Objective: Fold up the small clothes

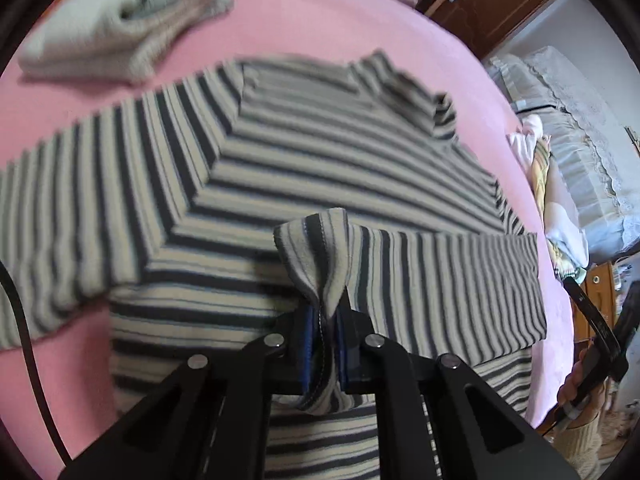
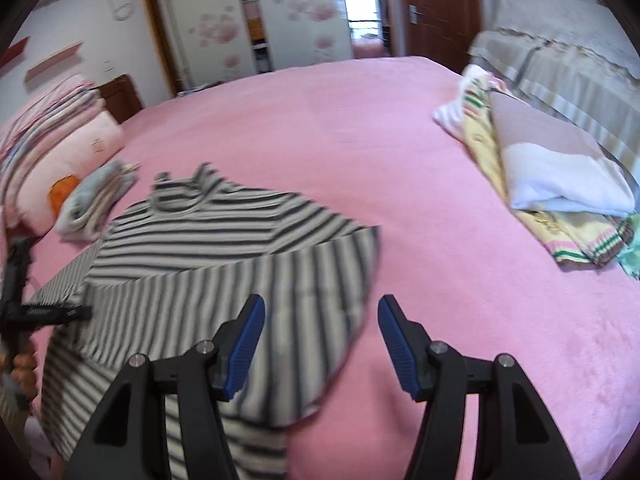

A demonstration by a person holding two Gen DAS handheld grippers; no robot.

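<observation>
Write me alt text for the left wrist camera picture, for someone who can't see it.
The left gripper is shut on a bunched edge of a black-and-cream striped turtleneck top spread over a pink bedspread, one sleeve folded across its body. A folded pale grey garment lies beyond it, blurred.

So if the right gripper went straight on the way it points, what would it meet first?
Probably the folded-over sleeve of the striped top, whose edge lies between the open right gripper fingers; beyond it, pink bedspread. Depth unclear.
</observation>
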